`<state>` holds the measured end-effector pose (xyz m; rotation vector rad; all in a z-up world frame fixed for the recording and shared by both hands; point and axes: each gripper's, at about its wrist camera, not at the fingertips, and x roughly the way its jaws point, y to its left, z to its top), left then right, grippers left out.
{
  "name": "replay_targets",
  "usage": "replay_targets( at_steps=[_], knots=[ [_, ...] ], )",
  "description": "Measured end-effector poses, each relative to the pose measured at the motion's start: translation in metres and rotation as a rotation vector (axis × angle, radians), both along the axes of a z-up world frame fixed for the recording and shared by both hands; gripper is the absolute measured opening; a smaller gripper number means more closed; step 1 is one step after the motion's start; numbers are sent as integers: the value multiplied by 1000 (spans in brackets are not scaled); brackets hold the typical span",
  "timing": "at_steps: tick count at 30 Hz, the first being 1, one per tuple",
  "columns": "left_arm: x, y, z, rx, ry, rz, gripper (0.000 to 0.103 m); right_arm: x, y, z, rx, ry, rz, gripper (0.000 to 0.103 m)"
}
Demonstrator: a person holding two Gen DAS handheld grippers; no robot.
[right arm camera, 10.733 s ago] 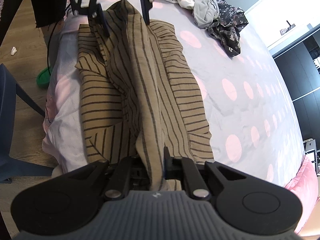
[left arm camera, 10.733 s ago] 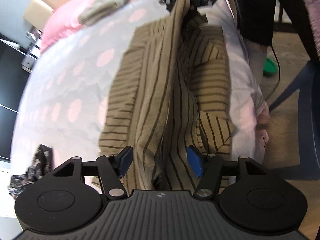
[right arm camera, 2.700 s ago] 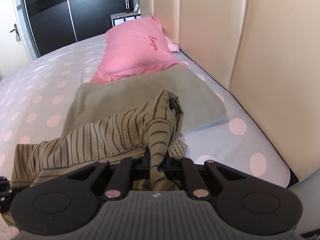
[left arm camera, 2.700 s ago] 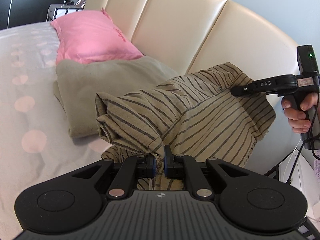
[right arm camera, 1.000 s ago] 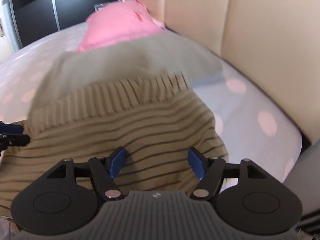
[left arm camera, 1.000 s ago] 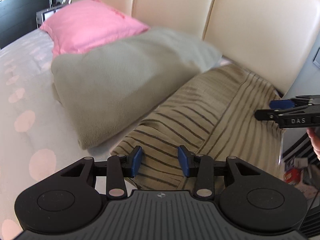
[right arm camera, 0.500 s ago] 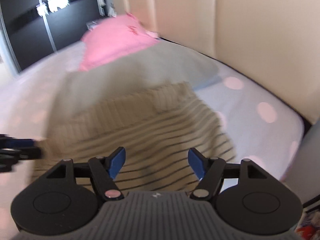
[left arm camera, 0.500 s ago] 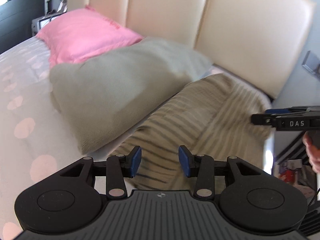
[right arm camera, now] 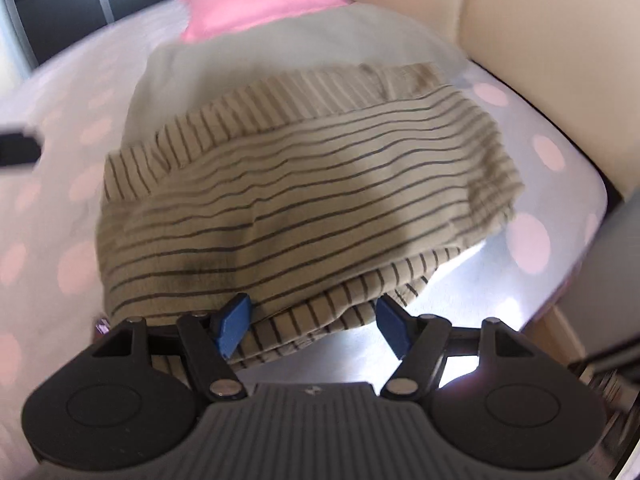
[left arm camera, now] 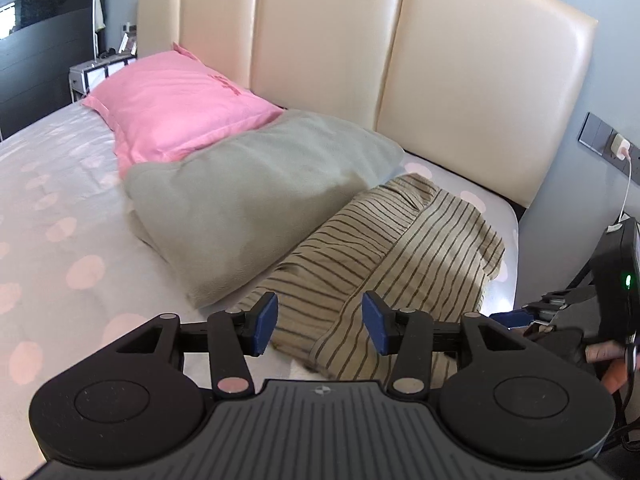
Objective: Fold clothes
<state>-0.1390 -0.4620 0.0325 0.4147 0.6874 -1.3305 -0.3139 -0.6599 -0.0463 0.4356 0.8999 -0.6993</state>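
Note:
A tan shirt with dark stripes lies folded on the bed near the headboard, beside a folded grey-green garment. My left gripper hovers open just short of the shirt's near edge, holding nothing. The right wrist view shows the same striped shirt spread below, with the grey-green garment behind it. My right gripper is open over the shirt's near hem, its blue pads apart. That view is blurred. The right gripper's tip shows at the right edge of the left wrist view.
A pink pillow lies against the cream padded headboard. The bedsheet is pale with pink dots. A nightstand stands far left; wall sockets with a plugged charger are at right. The bed edge drops off at right.
Both grippers released the striped shirt on the bed beside the grey-green garment and stand open. The left one has since backed away and risen; the right one tipped down over the shirt.

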Motion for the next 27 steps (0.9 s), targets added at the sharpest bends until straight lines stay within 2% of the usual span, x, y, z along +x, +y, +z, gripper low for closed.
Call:
replay_targets(
  at_steps=[1, 4, 7, 13, 14, 17, 21, 24, 27],
  knots=[
    [-1, 5, 3, -12, -12, 1, 51, -7, 4, 8, 3, -36, -32, 72],
    [-6, 22, 11, -47, -47, 5, 51, -26, 22, 30, 2, -130, -115, 72],
    [-11, 38, 19, -86, -80, 6, 56, -38, 56, 49, -69, -175, -168, 72],
    [-28, 68, 34, -208, -155, 20, 67, -61, 117, 68, -209, -284, -159, 79],
    [-31, 71, 35, -215, -168, 23, 72, -65, 125, 69, -228, -304, -158, 80],
    [-39, 81, 32, -220, -198, 51, 73, -75, 143, 67, -272, -329, -194, 81],
    [-43, 95, 22, -231, -240, 102, 74, -86, 142, 66, -231, -391, -264, 82],
    [-41, 102, 16, -212, -237, 135, 74, -92, 139, 60, -185, -452, -302, 82],
    [-40, 104, 12, -197, -213, 149, 74, -93, 141, 56, -200, -439, -339, 82]
  ],
)
